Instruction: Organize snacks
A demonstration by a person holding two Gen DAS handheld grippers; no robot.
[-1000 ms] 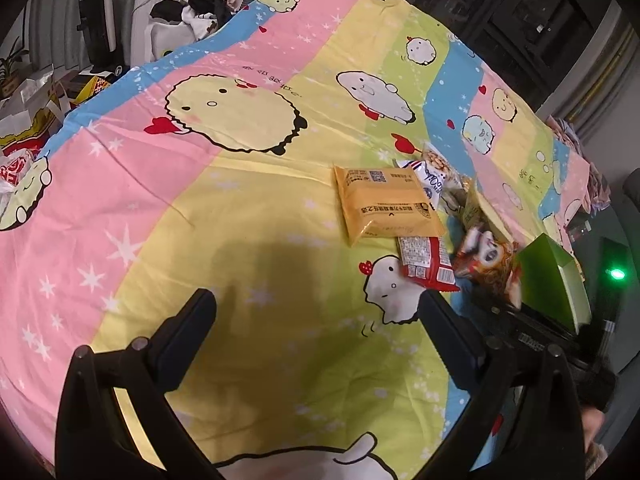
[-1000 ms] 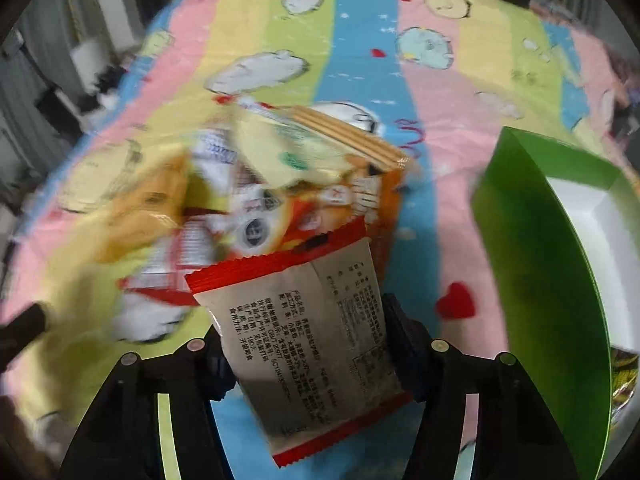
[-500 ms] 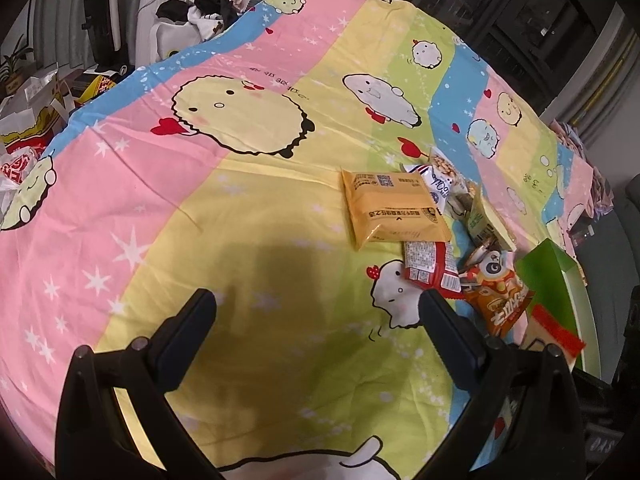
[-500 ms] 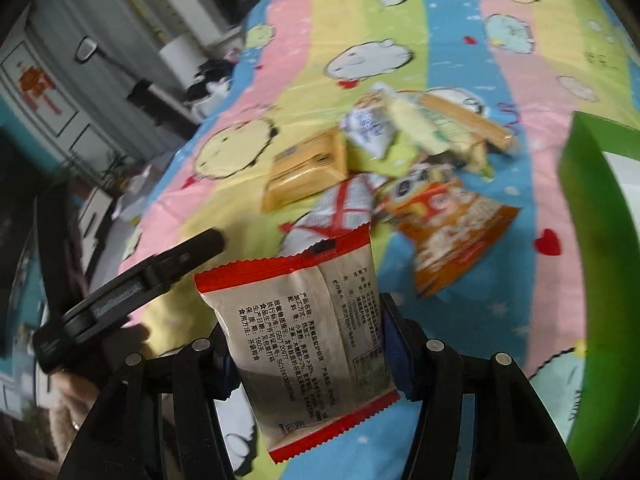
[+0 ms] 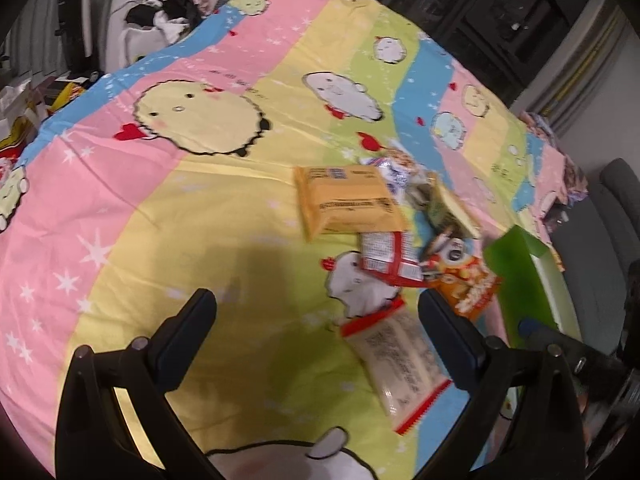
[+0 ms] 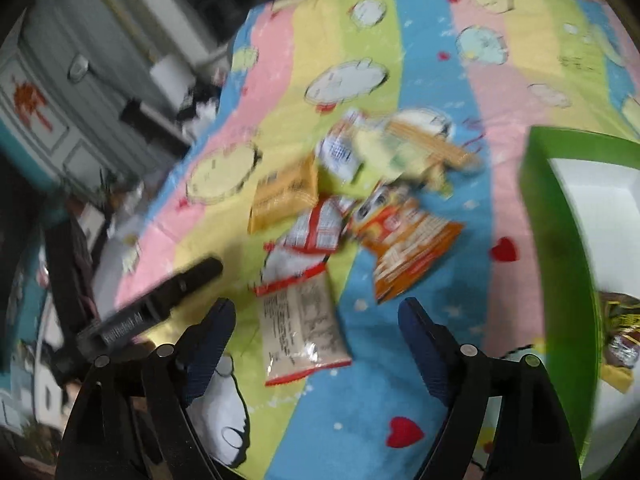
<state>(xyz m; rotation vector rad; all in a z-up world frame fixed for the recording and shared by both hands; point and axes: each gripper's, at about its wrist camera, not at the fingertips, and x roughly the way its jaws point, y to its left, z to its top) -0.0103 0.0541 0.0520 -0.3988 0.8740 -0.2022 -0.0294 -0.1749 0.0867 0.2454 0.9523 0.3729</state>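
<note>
Snack pkt [image 6: 302, 330] btwn opening right tool [image 6: 316, 322]

The left hand-held gripper [image 5: 316, 312] is showing glossy black arms with round silver screws and dark blue pads [image 5: 192, 324]. The right hand-held gripper [image 6: 316, 322] is wearing the same black frame, silver screws and navy pads [image 6: 420, 328].

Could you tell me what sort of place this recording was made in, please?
Most likely a bedroom at home: the snacks lie on a cartoon-print bedsheet, clothes are piled beyond its far edge, and a panelled cabinet stands alongside.
</note>
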